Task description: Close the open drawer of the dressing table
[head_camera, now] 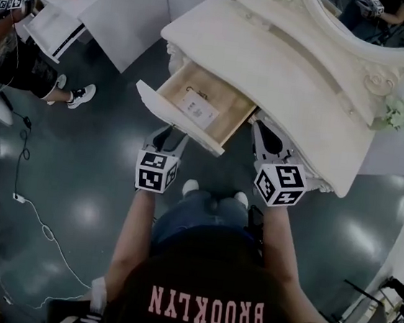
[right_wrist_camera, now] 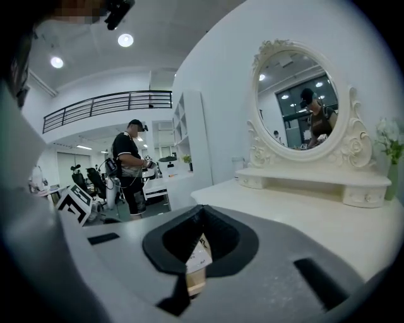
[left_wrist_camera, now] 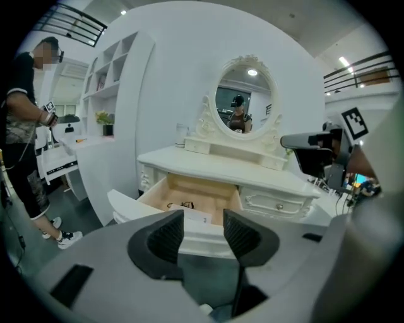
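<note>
The cream dressing table (head_camera: 292,73) has its left drawer (head_camera: 213,126) pulled out, showing a wooden inside with a white paper label (head_camera: 198,108). In the left gripper view the drawer (left_wrist_camera: 189,192) lies straight ahead, with its white front (left_wrist_camera: 126,205) nearest. My left gripper (head_camera: 170,135) hovers just short of that front, and its jaws (left_wrist_camera: 203,233) stand open with nothing between them. My right gripper (head_camera: 263,131) is at the drawer's right corner, beside the table's edge. In its own view the right gripper (right_wrist_camera: 201,213) has its tips together, and the label shows through a slit below.
An oval mirror (left_wrist_camera: 243,104) stands on the table top (right_wrist_camera: 303,208), with flowers (head_camera: 399,114) at its right end. The table's right drawer (left_wrist_camera: 278,205) is closed. A person (left_wrist_camera: 22,139) stands by a white desk (head_camera: 97,0) at the left. A cable (head_camera: 36,214) trails over the dark floor.
</note>
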### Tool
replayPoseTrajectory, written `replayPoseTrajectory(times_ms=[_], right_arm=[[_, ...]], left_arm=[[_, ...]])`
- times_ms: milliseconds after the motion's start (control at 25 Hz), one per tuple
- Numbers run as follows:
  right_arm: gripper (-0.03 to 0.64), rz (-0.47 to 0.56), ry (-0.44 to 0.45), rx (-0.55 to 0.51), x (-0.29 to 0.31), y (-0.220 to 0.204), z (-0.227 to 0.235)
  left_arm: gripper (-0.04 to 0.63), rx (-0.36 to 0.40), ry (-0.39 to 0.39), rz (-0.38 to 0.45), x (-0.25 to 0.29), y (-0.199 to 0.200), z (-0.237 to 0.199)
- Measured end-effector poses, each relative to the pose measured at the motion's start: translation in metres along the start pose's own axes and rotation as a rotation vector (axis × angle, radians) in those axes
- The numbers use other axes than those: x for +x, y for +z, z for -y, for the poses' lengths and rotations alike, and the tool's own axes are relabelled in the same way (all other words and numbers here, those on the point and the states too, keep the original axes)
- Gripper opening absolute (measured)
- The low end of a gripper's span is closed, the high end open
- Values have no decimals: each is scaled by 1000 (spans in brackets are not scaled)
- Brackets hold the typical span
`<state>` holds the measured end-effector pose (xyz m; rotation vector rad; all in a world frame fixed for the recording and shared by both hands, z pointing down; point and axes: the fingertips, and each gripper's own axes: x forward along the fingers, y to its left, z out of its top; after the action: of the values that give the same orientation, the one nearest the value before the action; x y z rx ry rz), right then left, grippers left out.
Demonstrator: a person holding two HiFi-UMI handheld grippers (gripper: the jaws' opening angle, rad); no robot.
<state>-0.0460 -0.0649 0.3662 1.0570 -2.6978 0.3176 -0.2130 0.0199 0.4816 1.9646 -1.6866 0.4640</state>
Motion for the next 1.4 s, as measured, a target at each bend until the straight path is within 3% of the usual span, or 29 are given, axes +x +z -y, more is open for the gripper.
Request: replayPoseTrajectory(times_ms=[480,720,920,1400], right_arm=[[-3,-76,-135,41,-13,-36,-10],[-3,-89,-146,67,-11,-58,-3],[-3,-90,-153,122,-12,-73,1],[-2,-84,-184,171,-24,-90,20]], left_arm=[[206,6,-115,-131,33,-47,2],[221,9,-89,-169,52,-68,2],[222,72,-84,-195,65,-80,7],[222,118,-57,-224,86,-90,5]])
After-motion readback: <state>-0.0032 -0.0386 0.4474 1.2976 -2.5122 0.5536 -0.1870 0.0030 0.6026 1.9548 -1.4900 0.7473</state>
